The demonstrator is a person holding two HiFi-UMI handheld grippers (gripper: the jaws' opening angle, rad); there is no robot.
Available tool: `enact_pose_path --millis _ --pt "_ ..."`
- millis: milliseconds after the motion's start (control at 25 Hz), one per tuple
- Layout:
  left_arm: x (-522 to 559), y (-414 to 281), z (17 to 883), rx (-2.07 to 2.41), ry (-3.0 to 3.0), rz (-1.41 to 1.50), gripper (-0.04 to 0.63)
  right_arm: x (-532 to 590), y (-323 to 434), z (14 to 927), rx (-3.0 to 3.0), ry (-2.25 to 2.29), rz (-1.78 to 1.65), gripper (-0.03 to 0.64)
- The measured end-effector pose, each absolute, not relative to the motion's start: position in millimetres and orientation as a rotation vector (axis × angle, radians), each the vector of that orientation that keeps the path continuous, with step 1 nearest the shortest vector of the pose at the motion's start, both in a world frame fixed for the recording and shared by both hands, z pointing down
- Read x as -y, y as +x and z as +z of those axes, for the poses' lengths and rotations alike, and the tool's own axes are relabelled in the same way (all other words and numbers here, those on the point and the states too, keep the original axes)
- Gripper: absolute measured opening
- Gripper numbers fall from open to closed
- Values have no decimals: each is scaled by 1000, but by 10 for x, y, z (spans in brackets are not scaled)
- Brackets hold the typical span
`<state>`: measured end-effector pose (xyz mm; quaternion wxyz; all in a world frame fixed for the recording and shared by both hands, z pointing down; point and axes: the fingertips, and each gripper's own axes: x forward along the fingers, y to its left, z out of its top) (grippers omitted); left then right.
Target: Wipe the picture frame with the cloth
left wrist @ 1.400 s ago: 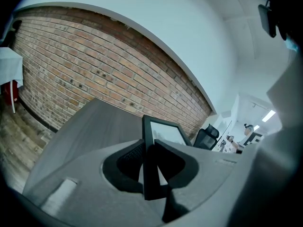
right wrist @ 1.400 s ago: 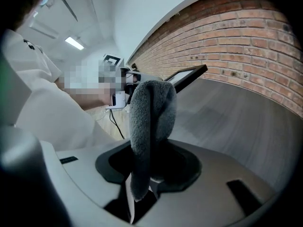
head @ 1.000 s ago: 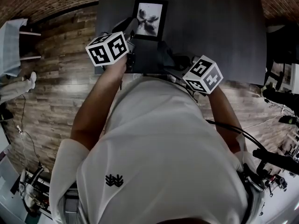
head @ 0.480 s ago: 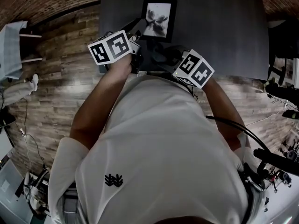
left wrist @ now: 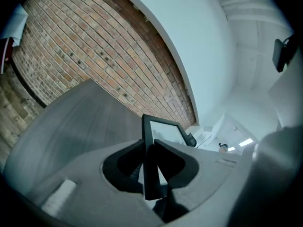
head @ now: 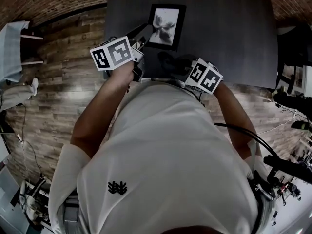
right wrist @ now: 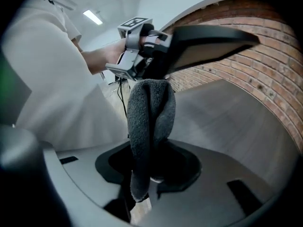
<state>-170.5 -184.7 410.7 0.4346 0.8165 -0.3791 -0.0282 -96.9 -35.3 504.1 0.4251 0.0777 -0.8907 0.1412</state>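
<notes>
The left gripper clamped the picture frame by its edge above the table. The right gripper pinched the cloth just nearer; wiping seemingly not yet begun.

The cloth is fuzzy, the picture frame smooth matt black, the table matt

A dark grey table stands on a wooden plank floor, with a brick wall behind it; a white shirt bears a small dark logo; a black cable curves at the right; overhead, a ceiling light.
</notes>
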Motion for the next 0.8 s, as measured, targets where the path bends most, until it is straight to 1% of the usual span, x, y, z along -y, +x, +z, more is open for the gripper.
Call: enact_pose_path --millis 160,280,400,520,800 --pt "1783 -1535 4053 826 2108 -16 74 721 -335 4979 2200 336 385 143" --pt "1641 -1262 4022 701 2152 22 74 1077 118 4773 2229 444 392 143" --pt "1525 -1015 3992 578 2180 56 75 1420 403 4539 2267 499 359 143" --pt "1478 -878 3967 503 2210 85 75 1692 441 4364 2339 463 352 143" --pt "1405 -774 3894 405 2259 94 75 1766 108 4155 2432 145 279 143"
